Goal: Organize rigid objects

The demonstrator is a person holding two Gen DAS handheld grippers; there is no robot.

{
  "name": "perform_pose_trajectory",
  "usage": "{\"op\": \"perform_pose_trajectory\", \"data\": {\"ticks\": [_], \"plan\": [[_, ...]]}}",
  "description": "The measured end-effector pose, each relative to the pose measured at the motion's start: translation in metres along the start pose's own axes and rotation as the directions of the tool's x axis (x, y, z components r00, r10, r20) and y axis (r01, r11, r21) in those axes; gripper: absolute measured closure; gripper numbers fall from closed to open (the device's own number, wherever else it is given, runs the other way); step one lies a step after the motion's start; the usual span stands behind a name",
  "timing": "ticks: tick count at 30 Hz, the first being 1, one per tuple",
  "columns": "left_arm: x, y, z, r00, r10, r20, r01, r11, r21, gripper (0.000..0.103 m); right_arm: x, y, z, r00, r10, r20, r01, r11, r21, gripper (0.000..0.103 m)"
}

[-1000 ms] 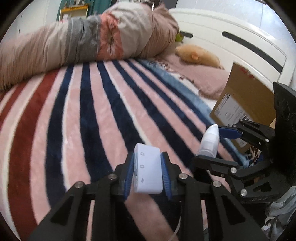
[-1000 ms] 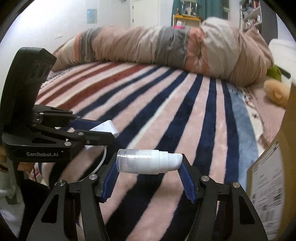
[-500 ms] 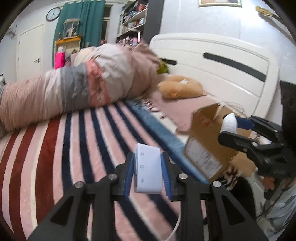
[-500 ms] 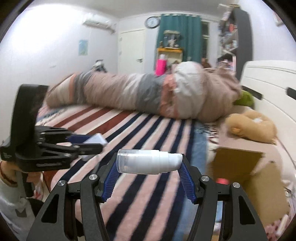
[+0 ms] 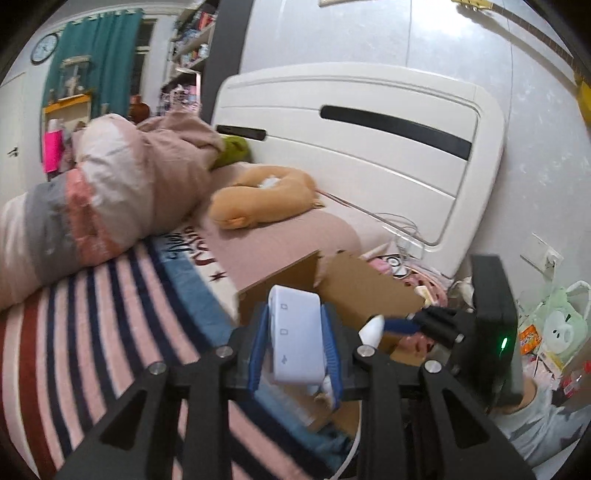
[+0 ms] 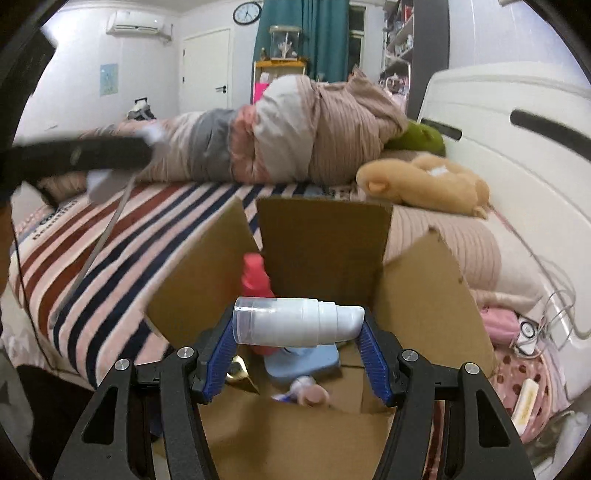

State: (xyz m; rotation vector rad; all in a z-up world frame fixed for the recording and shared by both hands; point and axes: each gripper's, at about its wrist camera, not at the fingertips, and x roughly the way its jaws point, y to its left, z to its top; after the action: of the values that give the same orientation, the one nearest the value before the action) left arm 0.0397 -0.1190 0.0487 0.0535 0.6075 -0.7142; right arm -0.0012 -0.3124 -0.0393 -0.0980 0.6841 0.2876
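Both claws have swung from the striped bed to the cardboard box (image 6: 325,240); right claw (image 6: 297,338) grips the pump bottle (image 6: 295,326) over it, left claw (image 5: 293,345) the white hub (image 5: 295,339) — drop-off looks close.

Ahead of me, far: rolled duvet (image 6: 280,133) across striped blanket (image 5: 92,332). Tan plush toy (image 6: 424,184) right of it on pink pillow (image 5: 295,240), green cushion (image 6: 421,138) just behind. White headboard (image 5: 369,147) far right, cables (image 5: 399,229) trailing at its foot. Teal curtain (image 6: 306,33), wall clock (image 6: 247,13), white door (image 6: 205,70) far back.
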Motion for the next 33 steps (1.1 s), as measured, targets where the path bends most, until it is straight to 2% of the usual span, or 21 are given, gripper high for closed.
{"op": "perform_pose_trajectory", "data": {"ticks": [4,11,15,17,21,23,25,28,31,33], "plan": [[0.034,-0.019,0.014,0.999,-0.013,-0.053,0.014,1.0,0.014,0.078,0.0,-0.014,-0.006,0.999,0.029,0.017,-0.029,1.0,0.006,0.033],[0.087,-0.038,0.029,0.991,0.027,-0.132,-0.019,0.998,0.064,0.077,0.0,-0.024,-0.017,0.998,0.06,0.035,-0.06,0.998,0.011,0.033],[0.122,-0.037,0.029,0.975,0.057,-0.215,-0.04,0.996,0.084,0.077,0.003,-0.028,-0.02,0.997,0.066,0.039,-0.067,0.998,0.01,0.033],[0.13,-0.035,0.026,0.97,0.072,-0.23,-0.055,0.995,0.082,0.076,0.002,-0.028,-0.022,0.996,0.076,0.042,-0.076,0.997,0.008,0.033],[0.128,-0.036,0.024,0.972,0.078,-0.22,-0.061,0.995,0.082,0.053,0.002,-0.029,-0.024,0.995,0.092,0.039,-0.092,0.996,0.008,0.032],[0.122,-0.037,0.023,0.975,0.081,-0.208,-0.065,0.994,0.084,0.048,0.001,-0.029,-0.024,0.994,0.098,0.04,-0.099,0.995,0.009,0.032],[0.111,-0.037,0.024,0.98,0.078,-0.182,-0.066,0.995,0.07,0.036,-0.001,-0.028,-0.024,0.994,0.104,0.04,-0.104,0.995,0.007,0.032],[0.09,-0.035,0.024,0.988,0.082,-0.132,-0.077,0.996,0.047,0.028,-0.008,-0.025,-0.023,0.992,0.115,0.051,-0.115,0.993,0.001,0.031],[0.068,-0.032,0.022,0.992,0.086,-0.091,-0.084,0.996,0.025,0.027,-0.015,-0.022,-0.018,0.989,0.128,0.071,-0.128,0.992,-0.002,0.024],[0.051,-0.029,0.02,0.993,0.093,-0.067,-0.093,0.996,0.013,0.027,-0.018,-0.018,-0.013,0.988,0.135,0.074,-0.134,0.991,-0.01,0.024]]}}
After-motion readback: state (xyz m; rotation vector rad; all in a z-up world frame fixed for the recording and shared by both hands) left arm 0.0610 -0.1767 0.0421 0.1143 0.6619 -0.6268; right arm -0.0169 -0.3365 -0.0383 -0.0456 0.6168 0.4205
